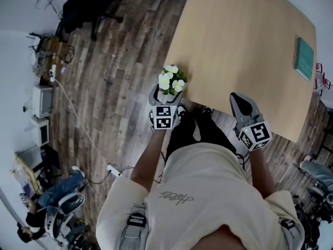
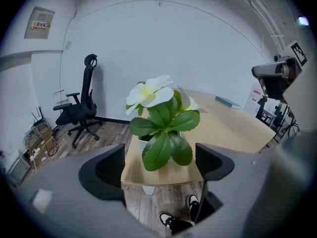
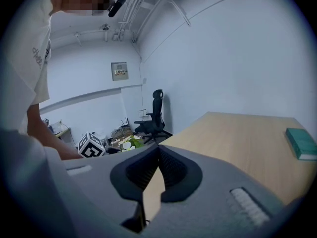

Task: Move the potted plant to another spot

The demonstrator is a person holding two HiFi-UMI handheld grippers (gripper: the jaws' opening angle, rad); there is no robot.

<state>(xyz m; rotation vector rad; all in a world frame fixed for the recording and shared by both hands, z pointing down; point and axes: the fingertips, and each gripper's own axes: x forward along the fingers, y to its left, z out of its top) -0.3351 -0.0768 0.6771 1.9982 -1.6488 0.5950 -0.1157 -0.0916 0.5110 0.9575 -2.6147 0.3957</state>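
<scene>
Left gripper view: the potted plant point(image 2: 161, 128) is seen standing on the near corner of the tabletop point(image 2: 223, 128), framed by the left tongs point(image 2: 159, 155), which are held wide apart on either side of the leaves and closed on nothing. The right tongs point(image 3: 158, 152) are pressed together with nothing between them and are held at the tabletop's near edge, well to the right of the plant. A teal book point(image 3: 301, 144) is laid far across the tabletop, and an office chair point(image 2: 81, 108) is parked on the wooden floor point(image 1: 114, 61).

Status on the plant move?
Left gripper open, lined up on white-flowered potted plant at light wooden table corner. Right gripper shut, empty. Teal book far off.
</scene>
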